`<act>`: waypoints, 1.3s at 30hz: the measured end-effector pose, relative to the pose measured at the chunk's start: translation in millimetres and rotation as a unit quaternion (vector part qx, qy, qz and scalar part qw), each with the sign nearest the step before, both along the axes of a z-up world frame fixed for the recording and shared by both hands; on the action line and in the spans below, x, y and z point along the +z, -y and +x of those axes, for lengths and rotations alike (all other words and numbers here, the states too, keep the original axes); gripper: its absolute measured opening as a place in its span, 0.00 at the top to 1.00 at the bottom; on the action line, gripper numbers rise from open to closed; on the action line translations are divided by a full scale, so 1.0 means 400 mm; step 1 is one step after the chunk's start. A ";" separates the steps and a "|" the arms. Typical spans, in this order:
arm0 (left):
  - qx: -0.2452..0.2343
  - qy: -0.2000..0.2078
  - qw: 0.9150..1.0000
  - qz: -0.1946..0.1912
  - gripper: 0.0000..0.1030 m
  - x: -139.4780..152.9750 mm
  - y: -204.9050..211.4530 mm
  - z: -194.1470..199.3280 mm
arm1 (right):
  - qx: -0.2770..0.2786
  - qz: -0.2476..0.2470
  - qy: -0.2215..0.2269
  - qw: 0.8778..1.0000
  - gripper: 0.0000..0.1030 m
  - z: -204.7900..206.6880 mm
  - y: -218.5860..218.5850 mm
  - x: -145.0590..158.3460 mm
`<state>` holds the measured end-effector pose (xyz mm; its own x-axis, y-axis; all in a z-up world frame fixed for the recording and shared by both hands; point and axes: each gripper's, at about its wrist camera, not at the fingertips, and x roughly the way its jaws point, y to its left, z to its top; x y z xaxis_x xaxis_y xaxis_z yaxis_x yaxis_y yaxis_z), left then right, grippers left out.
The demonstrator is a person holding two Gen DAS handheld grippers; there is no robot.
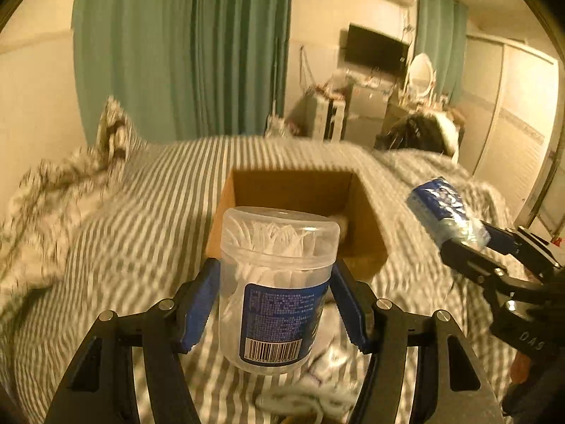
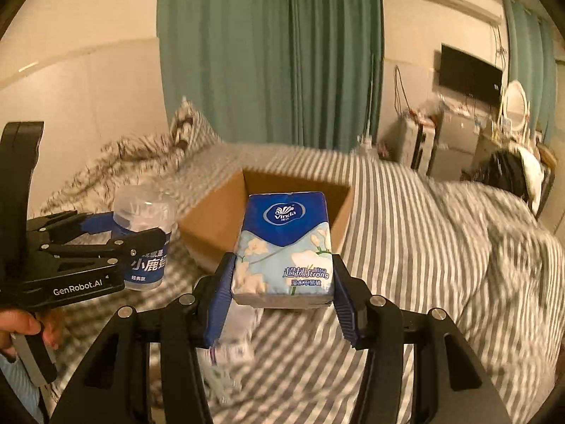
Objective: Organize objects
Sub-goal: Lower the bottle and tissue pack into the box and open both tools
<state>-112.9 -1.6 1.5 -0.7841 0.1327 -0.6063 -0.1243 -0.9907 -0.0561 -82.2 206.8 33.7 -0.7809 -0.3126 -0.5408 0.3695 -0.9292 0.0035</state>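
My left gripper [image 1: 273, 304] is shut on a clear plastic jar of white floss picks [image 1: 275, 289] with a blue label, held upright above the striped bed just in front of an open cardboard box [image 1: 367, 226]. My right gripper [image 2: 280, 300] is shut on a blue Vinda tissue pack [image 2: 286, 247], held just before the same box [image 2: 212, 219]. In the right wrist view the left gripper [image 2: 141, 236] and its jar [image 2: 146, 240] are at the left. In the left wrist view the right gripper [image 1: 469, 243] and the tissue pack [image 1: 445, 212] are at the right.
The box sits on a grey-and-white striped duvet [image 1: 141, 212]. White packets [image 1: 317, 381] lie on the bed under the left gripper; more [image 2: 233, 346] lie under the right. A patterned pillow [image 2: 187, 127], green curtain [image 2: 275, 53] and cluttered dresser [image 2: 459, 130] stand behind.
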 end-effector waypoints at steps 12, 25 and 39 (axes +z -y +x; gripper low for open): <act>0.001 -0.023 1.000 -0.019 0.37 0.070 0.010 -0.267 | 0.030 -0.009 -0.036 0.999 0.50 -0.251 0.071 0.104; -0.001 0.056 0.998 -0.037 0.33 -0.128 -0.006 -0.436 | 0.024 -0.010 0.037 0.999 0.36 -0.457 0.058 -0.094; 0.039 -0.012 0.998 -0.048 0.10 0.076 -0.007 -0.247 | 0.003 -0.015 -0.035 0.999 0.19 -0.273 -0.034 0.133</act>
